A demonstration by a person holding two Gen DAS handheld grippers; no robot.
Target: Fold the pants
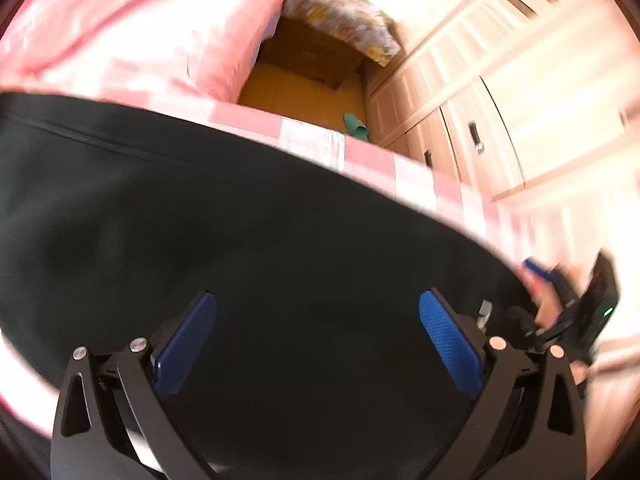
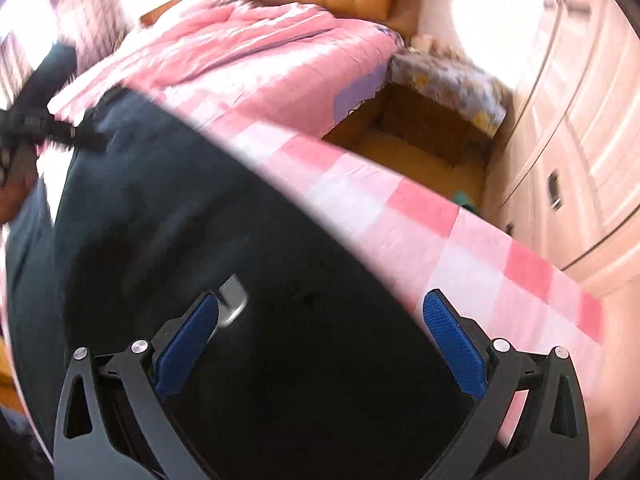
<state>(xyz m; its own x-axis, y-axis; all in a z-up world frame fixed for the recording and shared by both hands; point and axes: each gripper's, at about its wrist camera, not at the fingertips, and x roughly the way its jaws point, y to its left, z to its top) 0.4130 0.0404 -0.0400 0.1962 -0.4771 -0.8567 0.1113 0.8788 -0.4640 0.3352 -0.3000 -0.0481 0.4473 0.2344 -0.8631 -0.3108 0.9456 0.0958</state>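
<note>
Between the wide-apart jaws of the left gripper (image 1: 318, 344) and right gripper (image 2: 320, 344) lies the dark, smooth-fabric pair of pants (image 1: 240, 240), nothing gripped, spread on the pink checked bedsheet (image 2: 420, 232); its long axis seems to run leftward.

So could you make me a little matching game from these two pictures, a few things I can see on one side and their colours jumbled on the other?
Things:
1. pants
2. bed sheet
3. slipper on the floor
4. pads on the left gripper

Colours:
A. blue
B. green
C. pink and white checks
D. black

Pairs: 1-D, 2-C, 3-B, 4-A
</note>
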